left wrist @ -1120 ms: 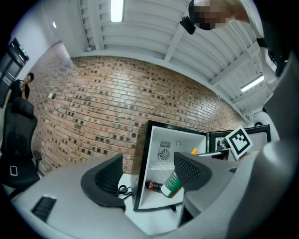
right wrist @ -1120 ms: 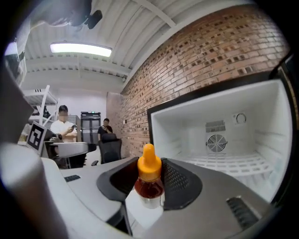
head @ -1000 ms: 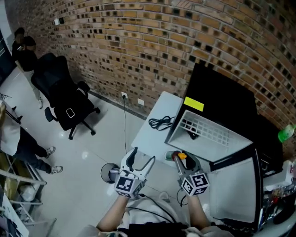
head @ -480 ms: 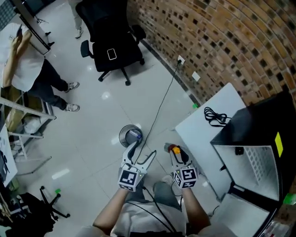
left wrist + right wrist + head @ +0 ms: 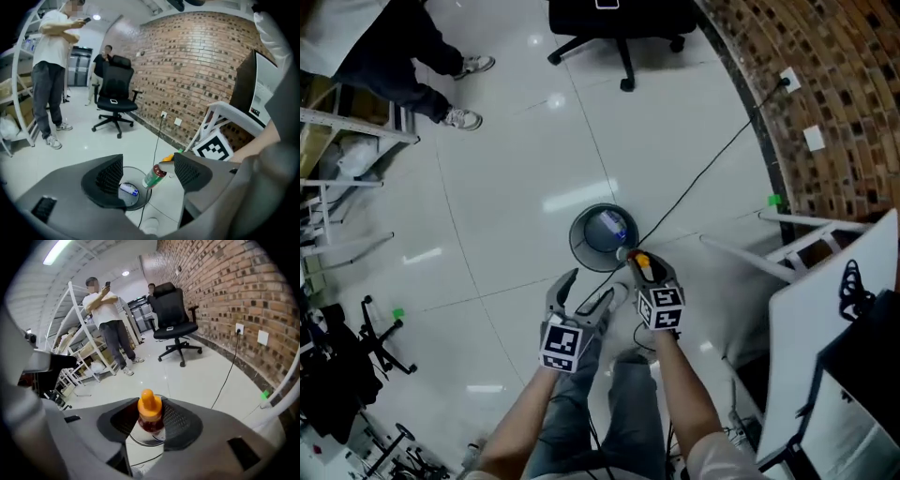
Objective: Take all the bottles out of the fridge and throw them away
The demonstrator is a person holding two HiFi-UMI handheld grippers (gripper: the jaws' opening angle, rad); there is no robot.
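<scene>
A small bottle [image 5: 150, 414] with an orange cap, a dark red neck and a green label is pinched just below the cap between the dark ribbed jaws of the right gripper [image 5: 640, 272], which are clamped tight on it. It is held tilted, cap uppermost, with its base over the near right edge of a round, dark-rimmed waste bin [image 5: 573, 240]. Inside the bin a blue-labelled bottle [image 5: 612, 226] is seen lying on its side. The bin is set on a glossy white tiled floor [image 5: 506, 159]. Just left of the right gripper, near the bin's closest edge, the left gripper [image 5: 587, 292] is held with its jaws spread wide and nothing gripped between them. A thin black cable [image 5: 712, 164] is stretched across the floor from a white wall socket [image 5: 787, 79] on a red-brown brick wall [image 5: 834, 112] to a spot beside the bin. A black swivel office chair [image 5: 623, 23] is placed farther off, and a white table [image 5: 830, 319] is seen at the right. In the right gripper view, a standing person [image 5: 107, 319] in a white top and dark trousers is shown beside white metal shelving [image 5: 75, 333].
</scene>
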